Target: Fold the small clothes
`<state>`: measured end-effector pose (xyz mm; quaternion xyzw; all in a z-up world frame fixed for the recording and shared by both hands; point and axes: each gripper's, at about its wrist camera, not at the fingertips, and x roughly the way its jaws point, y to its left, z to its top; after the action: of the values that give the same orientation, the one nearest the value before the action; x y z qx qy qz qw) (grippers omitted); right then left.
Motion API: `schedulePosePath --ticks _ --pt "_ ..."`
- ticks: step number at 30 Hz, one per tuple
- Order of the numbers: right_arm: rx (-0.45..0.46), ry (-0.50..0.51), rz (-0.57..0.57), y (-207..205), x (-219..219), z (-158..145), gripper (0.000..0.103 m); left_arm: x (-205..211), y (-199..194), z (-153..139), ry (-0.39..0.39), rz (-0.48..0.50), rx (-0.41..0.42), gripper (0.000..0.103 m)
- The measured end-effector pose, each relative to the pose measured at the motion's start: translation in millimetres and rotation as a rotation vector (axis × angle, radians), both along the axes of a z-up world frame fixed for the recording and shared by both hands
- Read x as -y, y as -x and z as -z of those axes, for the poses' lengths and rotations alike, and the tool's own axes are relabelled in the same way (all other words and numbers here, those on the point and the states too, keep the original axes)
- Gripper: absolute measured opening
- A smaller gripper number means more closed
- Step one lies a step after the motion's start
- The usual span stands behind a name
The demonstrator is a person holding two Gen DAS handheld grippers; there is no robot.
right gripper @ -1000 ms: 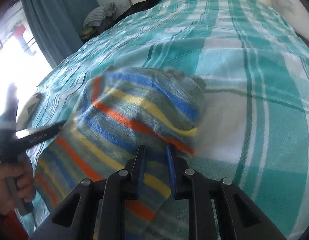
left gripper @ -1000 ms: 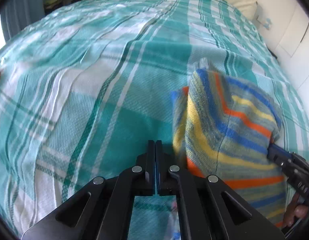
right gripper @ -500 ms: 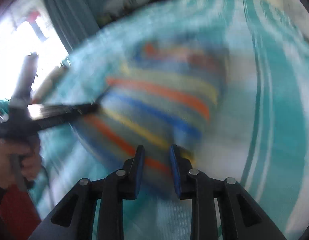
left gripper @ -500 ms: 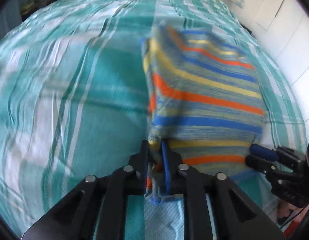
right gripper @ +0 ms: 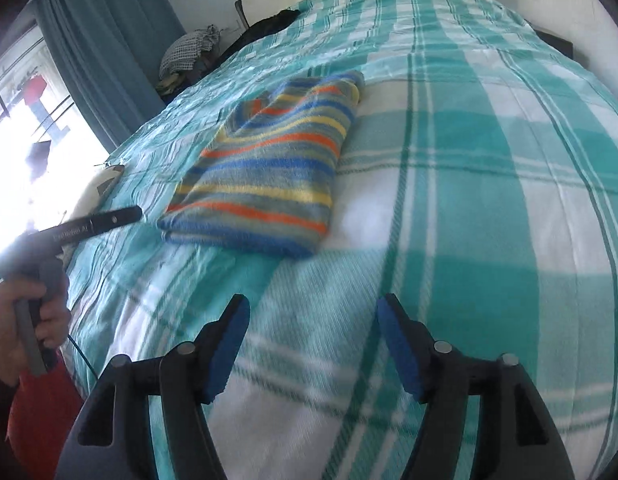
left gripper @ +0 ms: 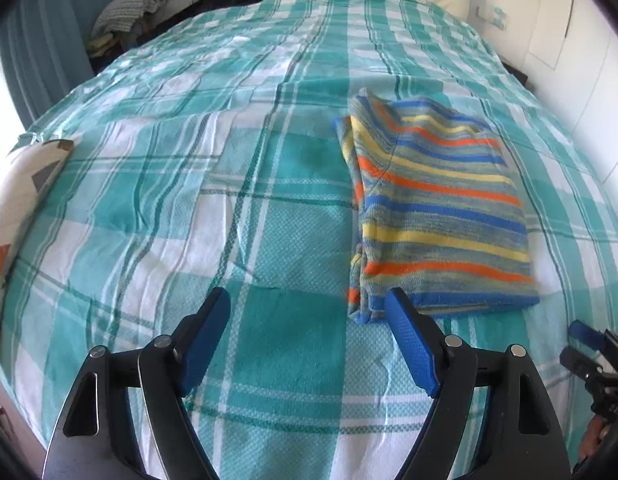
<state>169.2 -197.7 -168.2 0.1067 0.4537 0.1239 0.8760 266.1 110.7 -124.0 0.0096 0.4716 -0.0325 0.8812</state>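
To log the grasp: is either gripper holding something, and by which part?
Nothing is held. The left gripper and right gripper are open; the folded striped garment lies free.

1. Daylight floods in through the blown-out white window [right gripper: 17,152] at the left of the right wrist view, washing out detail there.
2. The teal-and-white checked bedspread [left gripper: 269,184] is bright and evenly lit, with soft shadows.
3. Fisheye bending curves the bed's edges; the corners are dark.
4. The right wrist view is slightly blurred.

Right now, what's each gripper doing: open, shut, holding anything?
Left gripper: open, empty, just short of the folded striped garment.
Right gripper: open, empty, above the plaid bedspread.
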Motion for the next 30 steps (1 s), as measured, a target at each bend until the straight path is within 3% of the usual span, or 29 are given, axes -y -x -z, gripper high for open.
schedulePosePath --ticks 6,11,13,15,18,20,25,27,29,30 --pt "-0.014 -0.013 0.029 10 11 1 0.067 6 10 -8 -0.05 0.013 0.019 0.082" --pt "-0.016 -0.015 0.03 13 11 4 0.068 6 7 -8 -0.046 0.015 0.018 0.084" --pt "-0.017 -0.022 0.023 9 11 5 0.068 -2 0 -10 0.038 0.026 0.018 0.088" --pt "-0.019 -0.046 0.017 0 14 3 0.068 -14 -13 -11 0.18 0.046 0.021 0.089" --pt "-0.005 -0.11 0.047 -29 25 -7 0.072 -25 -44 -7 0.281 0.037 -0.008 0.094" --pt "0.005 -0.158 0.074 -51 31 -12 0.076 -22 -66 5 0.306 0.052 -0.054 0.094" --pt "-0.016 -0.292 0.093 -123 34 -9 0.077 -1 -102 31 0.361 0.109 -0.137 0.095" --pt "-0.05 -0.355 0.105 -154 31 6 0.077 11 -112 44 0.347 0.116 -0.162 0.095" --pt "-0.09 -0.41 0.091 -176 21 23 0.077 25 -115 53 0.285 0.112 -0.163 0.095" --pt "-0.096 -0.386 0.074 -184 10 29 0.068 31 -114 54 0.249 0.106 -0.154 0.094"
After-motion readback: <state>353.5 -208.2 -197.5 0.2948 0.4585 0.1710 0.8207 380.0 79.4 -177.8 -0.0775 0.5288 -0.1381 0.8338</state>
